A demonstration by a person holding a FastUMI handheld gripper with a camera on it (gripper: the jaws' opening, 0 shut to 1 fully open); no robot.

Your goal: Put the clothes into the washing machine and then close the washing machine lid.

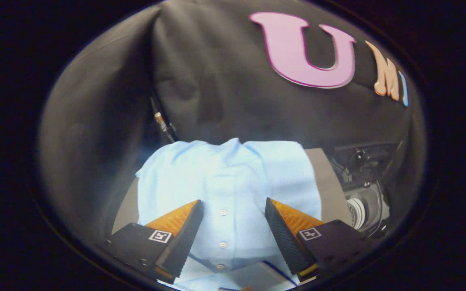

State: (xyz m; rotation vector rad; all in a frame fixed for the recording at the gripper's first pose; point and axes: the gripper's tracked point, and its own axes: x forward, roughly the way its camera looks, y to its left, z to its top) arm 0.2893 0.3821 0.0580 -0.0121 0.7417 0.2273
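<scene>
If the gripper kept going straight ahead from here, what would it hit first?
Most likely the light blue shirt: the open gripper has its jaws spread either side of the button placket. Depth is unclear.

Gripper [233,220] — jaws spread wide apart (nothing pinched), fingers [184,238] angled forward.

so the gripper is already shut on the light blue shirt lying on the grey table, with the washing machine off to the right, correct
Not quite: the gripper is open, not shut. The gripper view shows its fingers spread apart above the light blue shirt, whose button placket lies between them. The rest holds: the shirt lies on the grey table, with the washing machine to the right.
</scene>
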